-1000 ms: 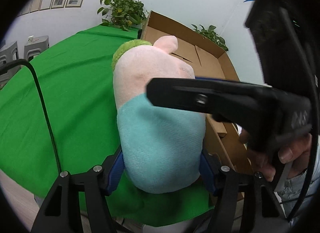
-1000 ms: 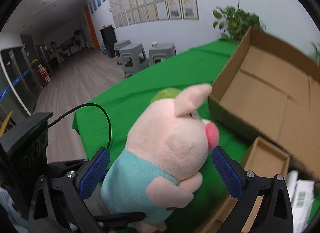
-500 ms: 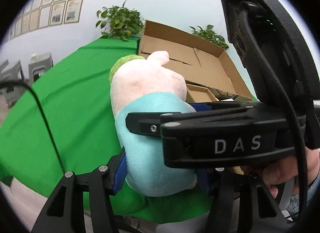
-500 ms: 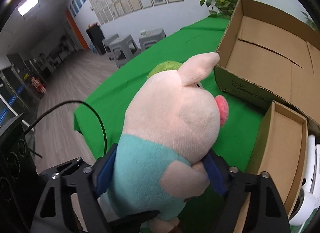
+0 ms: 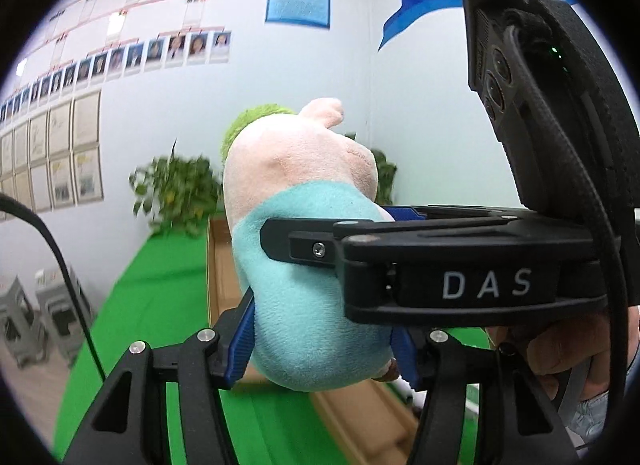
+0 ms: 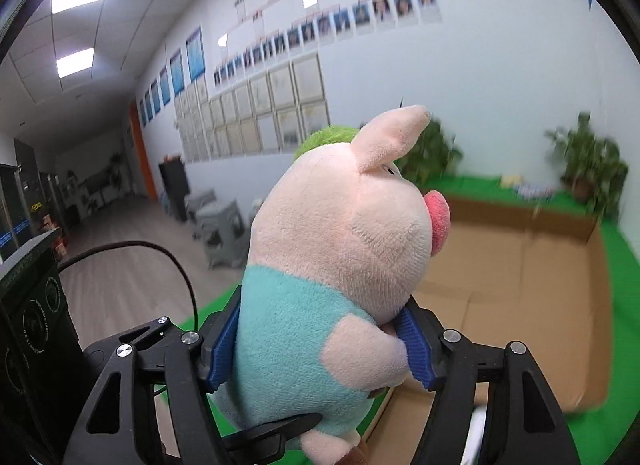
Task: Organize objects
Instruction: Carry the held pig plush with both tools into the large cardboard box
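Note:
A plush pig (image 5: 308, 225) with a pink head, green cap and teal shirt hangs upright in the air above the green table. My left gripper (image 5: 322, 345) is shut on its teal lower body, blue pads pressing both sides. My right gripper (image 6: 320, 345) crosses in front of the pig in the left wrist view as a black bar (image 5: 452, 277). Its jaws are closing, with the pig (image 6: 340, 233) between them, and the blue pads dent its shirt and arm. A person's hand (image 5: 560, 345) holds the right gripper.
A large open cardboard box (image 6: 520, 285) lies on the green tablecloth (image 6: 624, 285) just beyond the pig. A smaller cardboard tray (image 5: 360, 417) sits below it. Potted plants (image 6: 592, 165) stand at the far wall, grey stools (image 6: 224, 233) on the floor to the left.
The right jaws closed from wide apart onto the pig. Both grippers then rose with it, lifting it off the table; the views now look at the wall rather than down at the cloth.

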### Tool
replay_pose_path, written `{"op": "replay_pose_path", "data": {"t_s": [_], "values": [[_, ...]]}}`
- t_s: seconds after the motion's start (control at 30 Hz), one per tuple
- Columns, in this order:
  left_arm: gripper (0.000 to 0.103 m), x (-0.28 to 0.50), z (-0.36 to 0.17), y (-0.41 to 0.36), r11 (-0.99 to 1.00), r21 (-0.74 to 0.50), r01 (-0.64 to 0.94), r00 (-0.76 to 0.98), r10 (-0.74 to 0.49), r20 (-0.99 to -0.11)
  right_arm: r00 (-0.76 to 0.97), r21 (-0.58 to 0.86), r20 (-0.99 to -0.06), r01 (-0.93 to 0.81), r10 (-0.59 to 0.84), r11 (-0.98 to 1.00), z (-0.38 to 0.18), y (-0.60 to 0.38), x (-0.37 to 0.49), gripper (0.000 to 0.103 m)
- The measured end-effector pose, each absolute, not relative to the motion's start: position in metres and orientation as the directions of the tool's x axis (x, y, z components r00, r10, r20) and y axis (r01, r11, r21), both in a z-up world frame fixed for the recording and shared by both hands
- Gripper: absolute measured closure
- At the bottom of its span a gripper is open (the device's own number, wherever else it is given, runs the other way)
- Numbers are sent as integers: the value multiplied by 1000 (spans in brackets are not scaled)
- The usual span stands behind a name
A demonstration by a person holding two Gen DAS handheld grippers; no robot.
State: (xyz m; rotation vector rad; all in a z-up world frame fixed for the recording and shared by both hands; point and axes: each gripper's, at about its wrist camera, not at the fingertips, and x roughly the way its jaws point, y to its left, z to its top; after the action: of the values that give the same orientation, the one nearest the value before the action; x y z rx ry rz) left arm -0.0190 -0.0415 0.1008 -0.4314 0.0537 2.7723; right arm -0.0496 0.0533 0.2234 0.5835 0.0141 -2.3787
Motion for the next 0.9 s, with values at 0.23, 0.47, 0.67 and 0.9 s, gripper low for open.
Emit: {"op": "replay_pose_path", "data": {"t_s": [0.23,0.47,0.67,0.9], "values": [[46,-68,119,-44,-934,-63,-350,-872,350,-343,-683,146,-422,598,-596,-788,273,65,-102,39],[46,-84,109,-49,-934,-104,-340,-838,352,-418,-663,164,-468,585,-584,-795,266,16,-203,40],[46,-110,81,-60,-933,-153,-325,-792,357,-496,-623,193,-528,574,-577,-796,214,-10,-255,41],[46,-146,14,-77,-932,-238,-273,-702,362,-613,-546,248,-623,542,-561,-803,121,-32,-311,41]]}}
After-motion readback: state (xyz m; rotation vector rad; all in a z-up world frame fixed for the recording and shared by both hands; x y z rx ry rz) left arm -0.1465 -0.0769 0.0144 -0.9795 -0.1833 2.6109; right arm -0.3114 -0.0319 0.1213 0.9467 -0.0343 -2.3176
